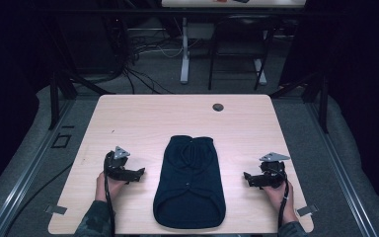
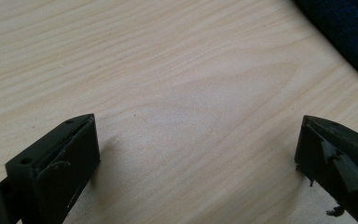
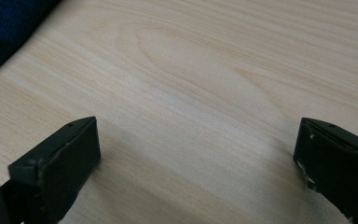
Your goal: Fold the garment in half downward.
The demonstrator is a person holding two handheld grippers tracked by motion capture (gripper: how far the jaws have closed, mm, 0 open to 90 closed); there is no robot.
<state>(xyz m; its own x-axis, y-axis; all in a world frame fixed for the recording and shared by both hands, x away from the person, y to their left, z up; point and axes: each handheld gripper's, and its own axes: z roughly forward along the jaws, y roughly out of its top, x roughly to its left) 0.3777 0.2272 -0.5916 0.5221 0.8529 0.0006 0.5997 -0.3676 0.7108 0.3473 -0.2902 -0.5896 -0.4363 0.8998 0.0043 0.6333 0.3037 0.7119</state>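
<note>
Light wooden table (image 1: 128,118), a dark navy garment (image 1: 190,182), perhaps folded, flat at its middle.

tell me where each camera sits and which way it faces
High view: above the near edge, looking forward and down on the table; both forearms, left tongs, right tongs, dark garment.
Left gripper view: on the left tongs, facing tabletop.
Right gripper view: on the right tongs, likewise.
Both gripper views catch the garment's edge.
</note>
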